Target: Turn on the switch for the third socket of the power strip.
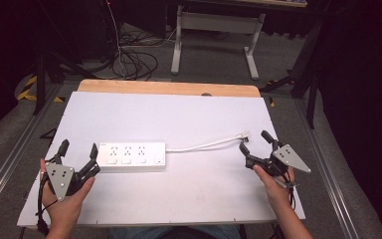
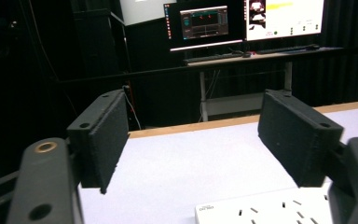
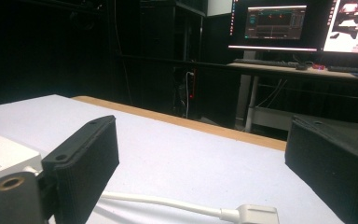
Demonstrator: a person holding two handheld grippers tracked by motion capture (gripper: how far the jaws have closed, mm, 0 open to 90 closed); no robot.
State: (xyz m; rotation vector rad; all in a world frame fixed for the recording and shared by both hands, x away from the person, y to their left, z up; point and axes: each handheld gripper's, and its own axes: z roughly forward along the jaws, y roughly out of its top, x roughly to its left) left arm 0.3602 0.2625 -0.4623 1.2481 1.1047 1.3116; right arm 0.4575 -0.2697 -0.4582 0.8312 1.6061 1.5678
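Note:
A white power strip (image 1: 129, 156) lies flat on the white table top (image 1: 179, 114), left of centre. Its white cable (image 1: 199, 146) runs right and ends in a plug (image 1: 242, 134) that rests loose on the table. My left gripper (image 1: 78, 149) is held just left of the strip, open, with nothing between its jaws. In the left gripper view the strip's end (image 2: 261, 212) sits low and right, ahead of the left gripper (image 2: 191, 130). My right gripper (image 1: 254, 141) hovers just right of the plug, also open and holding nothing. The right gripper view shows the plug (image 3: 249, 214) and cable (image 3: 158, 201) low in front of the right gripper (image 3: 205, 154).
The table's wooden far edge (image 1: 169, 88) borders the white top. Beyond it stand a desk frame (image 1: 214, 40) and floor cables (image 1: 134, 59). Monitors (image 2: 242, 21) glow on a desk in the dark background.

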